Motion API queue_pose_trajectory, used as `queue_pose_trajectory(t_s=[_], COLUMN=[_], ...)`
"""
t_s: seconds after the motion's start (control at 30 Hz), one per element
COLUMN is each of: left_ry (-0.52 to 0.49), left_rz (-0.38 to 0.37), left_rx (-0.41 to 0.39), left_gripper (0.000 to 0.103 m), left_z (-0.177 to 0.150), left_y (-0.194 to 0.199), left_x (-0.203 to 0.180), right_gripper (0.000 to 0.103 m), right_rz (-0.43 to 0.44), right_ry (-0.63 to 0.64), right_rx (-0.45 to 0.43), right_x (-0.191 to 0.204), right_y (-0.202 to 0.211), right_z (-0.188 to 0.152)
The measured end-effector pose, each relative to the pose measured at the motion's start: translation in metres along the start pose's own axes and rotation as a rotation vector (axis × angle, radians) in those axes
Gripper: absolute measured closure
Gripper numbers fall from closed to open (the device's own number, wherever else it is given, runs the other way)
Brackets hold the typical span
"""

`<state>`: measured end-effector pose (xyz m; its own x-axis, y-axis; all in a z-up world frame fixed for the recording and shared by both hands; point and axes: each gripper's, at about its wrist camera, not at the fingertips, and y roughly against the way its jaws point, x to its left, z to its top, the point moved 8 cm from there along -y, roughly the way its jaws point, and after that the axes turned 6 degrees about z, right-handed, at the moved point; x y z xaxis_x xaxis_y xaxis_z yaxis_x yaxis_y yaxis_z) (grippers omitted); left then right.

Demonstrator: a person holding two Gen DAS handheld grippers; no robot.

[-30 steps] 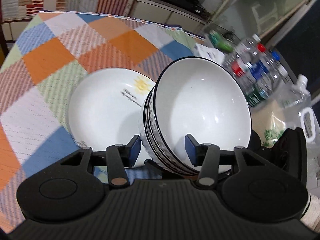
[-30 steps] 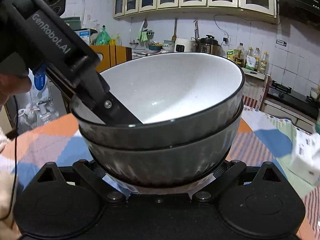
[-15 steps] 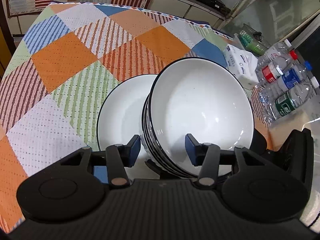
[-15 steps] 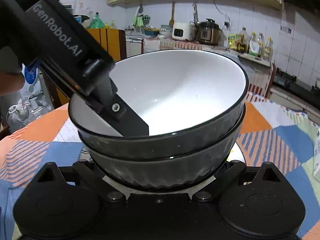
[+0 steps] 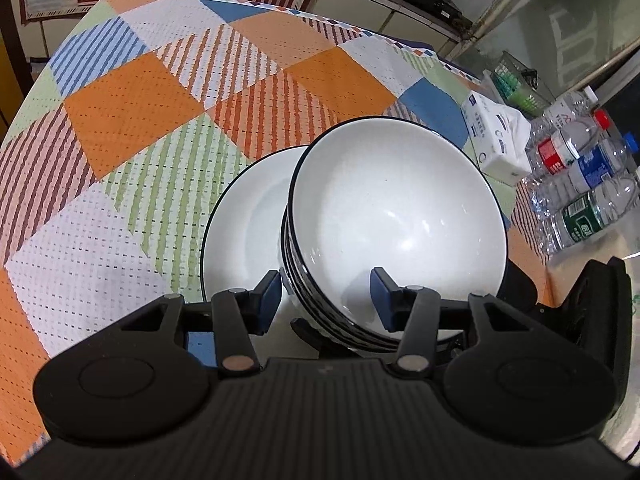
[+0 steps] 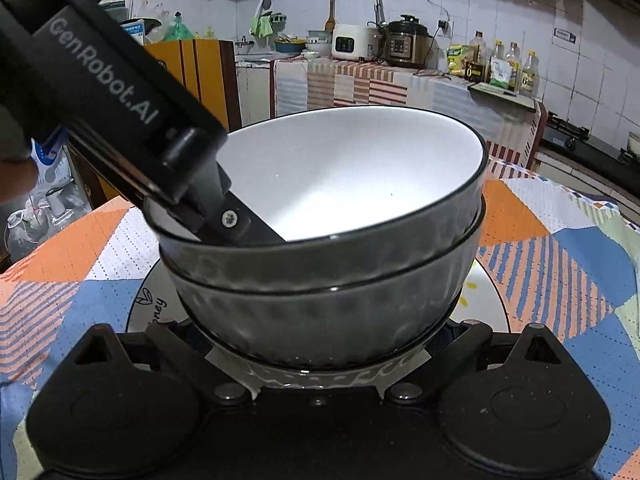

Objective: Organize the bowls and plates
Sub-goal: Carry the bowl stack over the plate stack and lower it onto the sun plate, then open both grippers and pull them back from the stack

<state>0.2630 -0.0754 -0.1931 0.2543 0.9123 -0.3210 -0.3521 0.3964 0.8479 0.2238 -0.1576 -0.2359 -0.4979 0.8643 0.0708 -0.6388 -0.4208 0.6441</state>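
A stack of several white bowls (image 5: 396,216) with dark outsides and black rims hangs tilted over a white black-rimmed plate (image 5: 240,232) on the checked tablecloth. My left gripper (image 5: 326,294) is shut on the stack's near wall, with one blue pad inside the top bowl and one outside. The right wrist view shows that inner finger (image 6: 240,224) lying in the bowl stack (image 6: 328,280). My right gripper (image 6: 320,364) holds the stack at its base, fingertips hidden under it. The plate (image 6: 152,304) lies just below. I cannot tell whether stack and plate touch.
A tissue pack (image 5: 496,140) and several water bottles (image 5: 580,184) lie at the table's right edge, with a green basket (image 5: 516,84) behind. The tablecloth (image 5: 140,120) stretches left and far of the plate. A kitchen counter with cookers (image 6: 404,44) stands beyond.
Both grippers have carried the bowl stack down and across over the plate. The plate's sun drawing is now covered by the stack. Little has moved in the last half second.
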Motion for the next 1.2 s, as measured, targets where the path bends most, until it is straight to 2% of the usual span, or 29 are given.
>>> queue_pose_trajectory(t_s=[0.2, 0.37, 0.5, 0.67, 0.83, 1.1, 1.2], left_ry=[0.022, 0.019, 0.009, -0.032, -0.069, -0.122, -0.151], left_rz=[-0.009, 0.035, 0.059, 0.105, 0.146, 0.207, 0.234], left_rx=[-0.009, -0.065, -0.119, -0.216, -0.298, -0.354, -0.362], left_gripper=[0.056, 0.052, 0.046, 0.039, 0.033, 0.026, 0.024], left_z=[-0.001, -0.006, -0.006, -0.005, -0.012, -0.035, -0.046], left_y=[-0.001, 0.005, 0.02, 0.053, 0.096, 0.159, 0.18], left_x=[0.002, 0.001, -0.003, -0.013, -0.023, -0.038, -0.044], right_gripper=[0.004, 0.003, 0.003, 0.002, 0.001, 0.001, 0.001], right_rz=[-0.002, -0.05, -0.078, -0.112, -0.168, -0.346, -0.369], right_ry=[-0.014, -0.035, -0.046, -0.051, -0.116, -0.187, -0.213], right_rx=[0.019, 0.053, 0.027, -0.049, -0.082, -0.053, -0.038], right_x=[-0.001, -0.002, 0.004, 0.009, 0.002, -0.007, -0.004], right_y=[-0.002, 0.003, 0.027, 0.071, 0.101, 0.141, 0.157], right_z=[0.001, -0.003, -0.008, -0.006, 0.0, 0.015, 0.023])
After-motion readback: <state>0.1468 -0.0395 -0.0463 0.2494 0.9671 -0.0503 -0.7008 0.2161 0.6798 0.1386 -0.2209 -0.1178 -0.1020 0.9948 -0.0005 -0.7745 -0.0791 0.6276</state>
